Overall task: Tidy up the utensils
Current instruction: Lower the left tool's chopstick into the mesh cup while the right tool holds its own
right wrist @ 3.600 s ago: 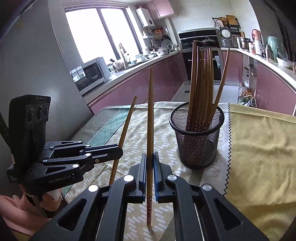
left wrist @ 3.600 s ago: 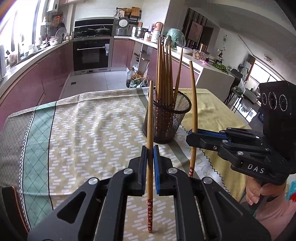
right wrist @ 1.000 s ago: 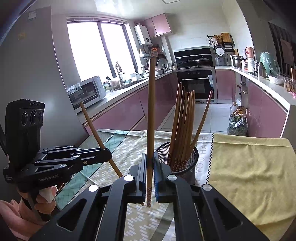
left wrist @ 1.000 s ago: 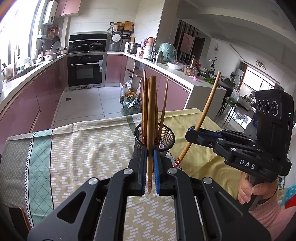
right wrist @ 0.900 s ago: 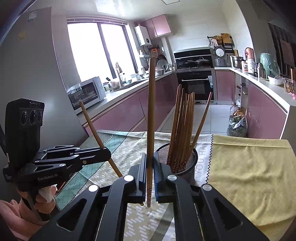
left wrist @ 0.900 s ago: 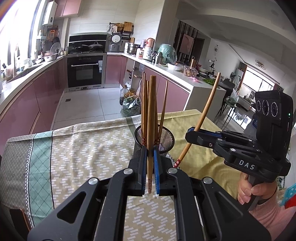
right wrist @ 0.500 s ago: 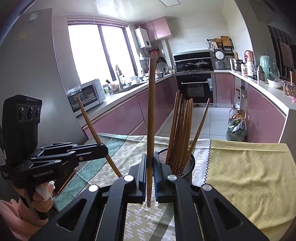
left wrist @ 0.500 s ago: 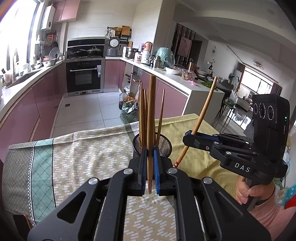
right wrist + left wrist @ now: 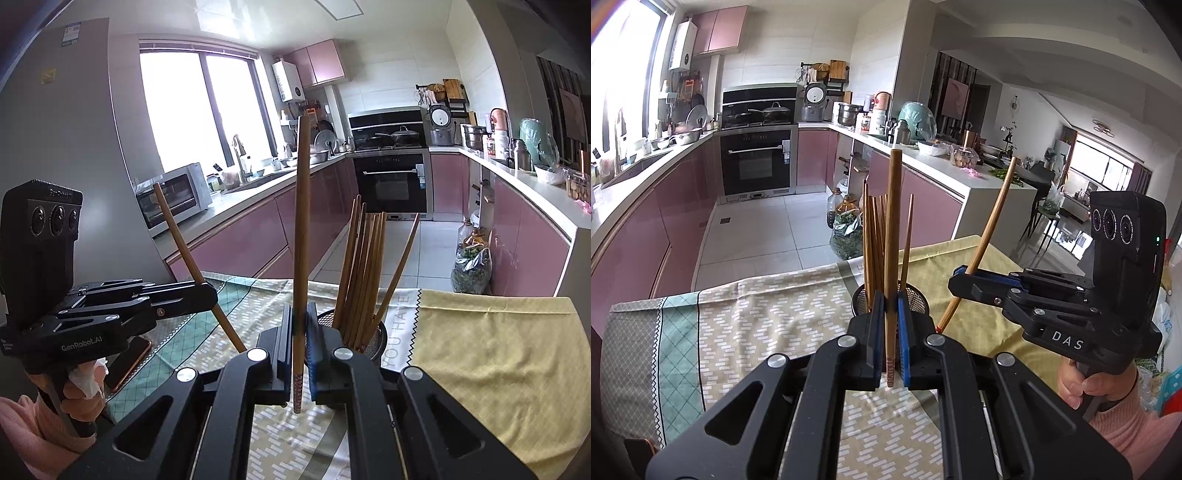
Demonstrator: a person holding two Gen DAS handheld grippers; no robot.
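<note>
Above the desk (image 9: 746,325), each gripper, left (image 9: 890,343) and right (image 9: 300,354), has its fingers clamped on one upright chopstick (image 9: 892,258) (image 9: 301,240). Risk: the mesh holder (image 9: 375,338) is already crowded, so a lowered tip may catch the standing chopsticks (image 9: 364,280) or the rim and tip it.

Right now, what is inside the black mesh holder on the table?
The mesh holder holds a bundle of wooden chopsticks standing upright, one leaning apart. Its lower half and the chopstick tips are hidden behind the right gripper.
</note>
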